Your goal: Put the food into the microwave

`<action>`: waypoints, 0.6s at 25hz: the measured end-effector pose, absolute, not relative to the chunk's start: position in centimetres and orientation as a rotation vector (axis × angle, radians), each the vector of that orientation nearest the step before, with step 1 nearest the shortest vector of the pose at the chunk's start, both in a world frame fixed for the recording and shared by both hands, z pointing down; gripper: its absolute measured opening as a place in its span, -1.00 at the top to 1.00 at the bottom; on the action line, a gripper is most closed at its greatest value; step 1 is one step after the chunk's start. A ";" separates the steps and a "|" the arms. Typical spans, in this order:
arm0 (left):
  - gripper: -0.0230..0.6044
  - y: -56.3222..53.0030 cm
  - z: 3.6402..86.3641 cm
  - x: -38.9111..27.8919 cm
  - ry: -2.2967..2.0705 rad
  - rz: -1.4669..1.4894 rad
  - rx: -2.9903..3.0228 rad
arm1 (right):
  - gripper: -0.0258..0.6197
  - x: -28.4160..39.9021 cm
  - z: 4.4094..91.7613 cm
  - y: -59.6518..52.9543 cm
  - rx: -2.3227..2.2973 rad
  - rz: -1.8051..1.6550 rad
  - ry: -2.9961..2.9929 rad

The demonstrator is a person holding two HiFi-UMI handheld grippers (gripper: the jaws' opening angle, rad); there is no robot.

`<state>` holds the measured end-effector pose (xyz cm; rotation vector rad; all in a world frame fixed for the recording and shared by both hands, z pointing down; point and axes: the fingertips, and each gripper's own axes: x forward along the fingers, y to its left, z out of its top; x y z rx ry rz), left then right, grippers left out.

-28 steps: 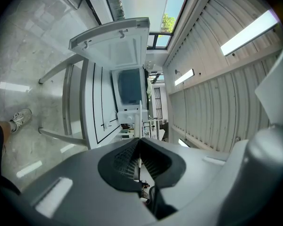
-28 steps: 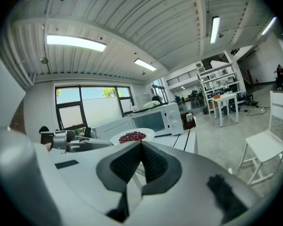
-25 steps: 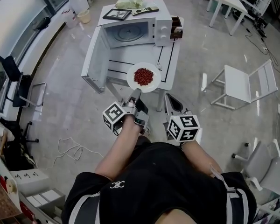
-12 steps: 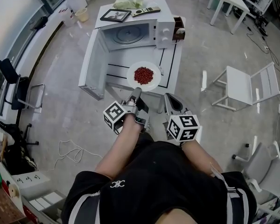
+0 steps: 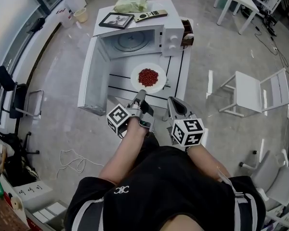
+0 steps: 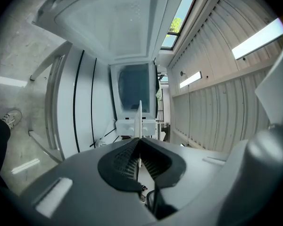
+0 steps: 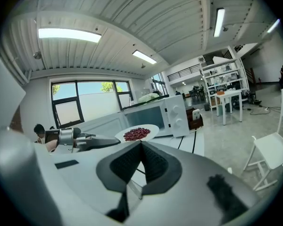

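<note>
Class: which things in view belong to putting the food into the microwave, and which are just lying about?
Job: plate, red food, microwave, left gripper.
Lying about: picture frame, remote control, green bag, folding chair.

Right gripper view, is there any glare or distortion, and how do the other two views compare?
Right gripper view: strong fisheye, dark corners, ceiling lamp blown out white. Left gripper view: same fisheye, rolled sideways, the table's black lines bowed, lamp strips glaring. Head view: even soft light, floor faintly shiny, edges curved.

No legible txt; shirt logo (tiny) unreadable
</note>
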<state>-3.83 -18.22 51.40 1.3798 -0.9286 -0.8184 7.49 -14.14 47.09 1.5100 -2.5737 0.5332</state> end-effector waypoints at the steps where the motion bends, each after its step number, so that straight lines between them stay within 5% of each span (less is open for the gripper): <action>1: 0.89 -19.0 51.5 -4.1 -0.932 -0.820 1.377 | 0.90 7.3 47.2 -14.9 1.506 0.535 -2.572; 15: 0.89 -29.5 52.2 -6.7 -0.953 -0.823 1.337 | 0.90 5.1 47.0 -25.7 1.494 0.558 -2.532</action>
